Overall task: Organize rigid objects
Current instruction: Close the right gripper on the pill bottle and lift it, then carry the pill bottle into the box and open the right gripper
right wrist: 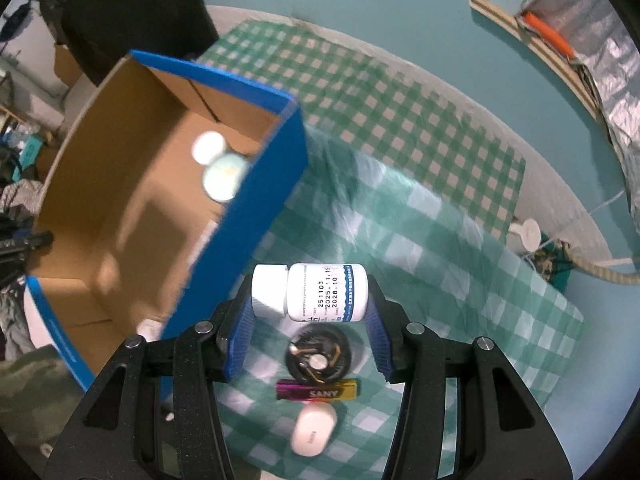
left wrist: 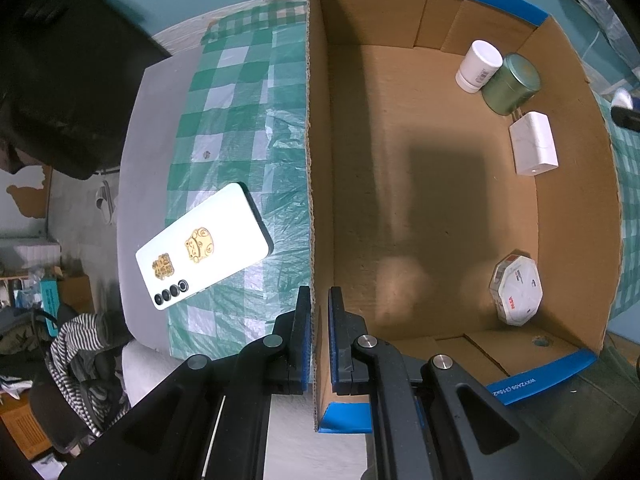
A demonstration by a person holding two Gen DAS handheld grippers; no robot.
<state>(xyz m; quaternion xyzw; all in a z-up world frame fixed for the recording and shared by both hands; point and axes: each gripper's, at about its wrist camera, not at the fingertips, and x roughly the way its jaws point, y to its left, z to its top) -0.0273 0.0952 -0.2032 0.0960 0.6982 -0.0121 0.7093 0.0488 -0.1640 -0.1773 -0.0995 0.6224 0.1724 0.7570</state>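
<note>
We steady the box [left wrist: 400, 200] with our left gripper [left wrist: 319, 340], jaws pinching its wall, while our right gripper [right wrist: 308, 312] holds the bottle [right wrist: 310, 294] crosswise between its jaws, clear of the surface, ready for boxing.

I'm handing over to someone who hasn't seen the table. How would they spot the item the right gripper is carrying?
Start at the cardboard box with blue edges on the green checked cloth. Just right of it, above the cloth, the right gripper clamps a white pill bottle sideways between its blue pads. Unlike the black disc, battery and white case lying below, it is lifted and carries printed dates.
</note>
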